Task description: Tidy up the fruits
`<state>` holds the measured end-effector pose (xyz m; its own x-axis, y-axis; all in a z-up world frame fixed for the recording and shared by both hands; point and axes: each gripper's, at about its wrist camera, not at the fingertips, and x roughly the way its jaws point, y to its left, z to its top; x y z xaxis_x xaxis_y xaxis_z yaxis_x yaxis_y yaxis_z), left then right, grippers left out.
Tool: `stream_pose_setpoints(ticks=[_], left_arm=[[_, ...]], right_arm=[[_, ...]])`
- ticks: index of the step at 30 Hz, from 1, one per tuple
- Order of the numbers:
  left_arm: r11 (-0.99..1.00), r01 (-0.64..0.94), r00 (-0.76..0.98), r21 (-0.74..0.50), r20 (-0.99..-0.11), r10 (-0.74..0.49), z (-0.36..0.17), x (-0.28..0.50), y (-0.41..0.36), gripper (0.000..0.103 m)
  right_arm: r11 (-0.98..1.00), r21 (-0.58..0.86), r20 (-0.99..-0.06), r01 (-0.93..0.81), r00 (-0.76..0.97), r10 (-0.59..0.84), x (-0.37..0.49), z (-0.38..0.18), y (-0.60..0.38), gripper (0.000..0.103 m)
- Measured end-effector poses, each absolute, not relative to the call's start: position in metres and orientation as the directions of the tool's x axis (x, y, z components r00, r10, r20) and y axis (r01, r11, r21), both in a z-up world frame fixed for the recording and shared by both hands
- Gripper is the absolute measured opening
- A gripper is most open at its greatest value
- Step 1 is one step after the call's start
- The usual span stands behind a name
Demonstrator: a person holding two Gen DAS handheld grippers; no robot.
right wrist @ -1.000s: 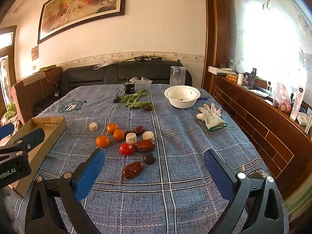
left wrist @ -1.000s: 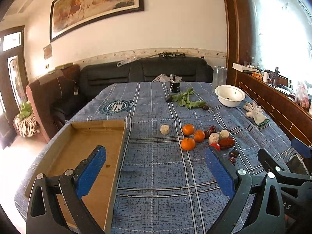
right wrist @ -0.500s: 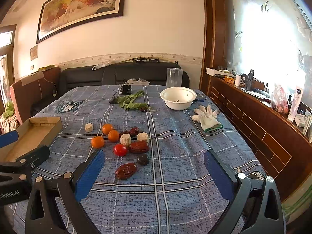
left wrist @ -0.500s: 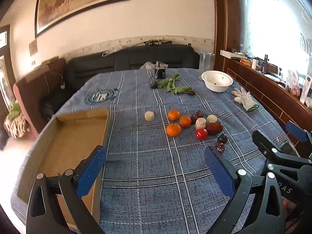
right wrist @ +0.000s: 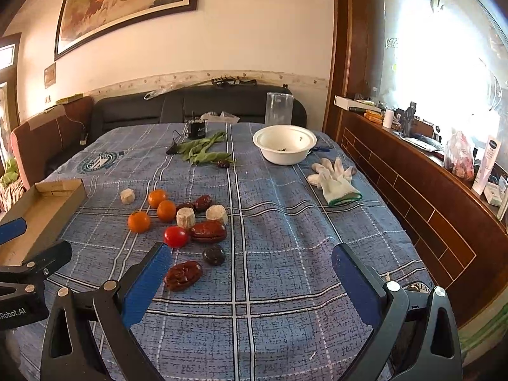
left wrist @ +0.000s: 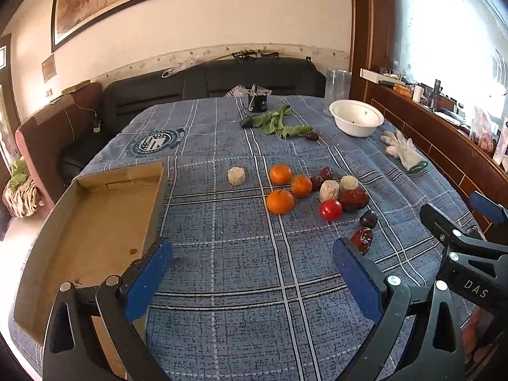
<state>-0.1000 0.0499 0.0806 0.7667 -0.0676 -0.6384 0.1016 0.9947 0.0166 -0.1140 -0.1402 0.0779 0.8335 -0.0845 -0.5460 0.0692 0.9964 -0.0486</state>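
Three oranges, a red tomato, several dark red dates, a dark plum and pale round pieces lie together mid-table on the blue plaid cloth. An open cardboard box sits at the left edge. My left gripper is open and empty above the cloth, between box and fruit. My right gripper is open and empty, its left finger beside a date.
A white bowl, a clear glass, green leaves, a small black cup and white gloves lie at the back and right. A wooden ledge runs along the right. A sofa stands behind the table.
The left gripper has swung right and tilted down, bringing the fruit nearer its centre. The right gripper has shifted slightly closer to the fruit. Both stayed open.
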Motion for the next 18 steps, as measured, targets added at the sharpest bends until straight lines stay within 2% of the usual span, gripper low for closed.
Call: stream_pose_setpoints(ticks=[18], left_arm=[[0.997,0.081,0.722,-0.003,-0.689,-0.061,0.060,-0.070,0.058,0.101]], right_arm=[[0.997,-0.026,-0.622,0.074,0.780,-0.074,-0.092,0.056,-0.157,0.103]])
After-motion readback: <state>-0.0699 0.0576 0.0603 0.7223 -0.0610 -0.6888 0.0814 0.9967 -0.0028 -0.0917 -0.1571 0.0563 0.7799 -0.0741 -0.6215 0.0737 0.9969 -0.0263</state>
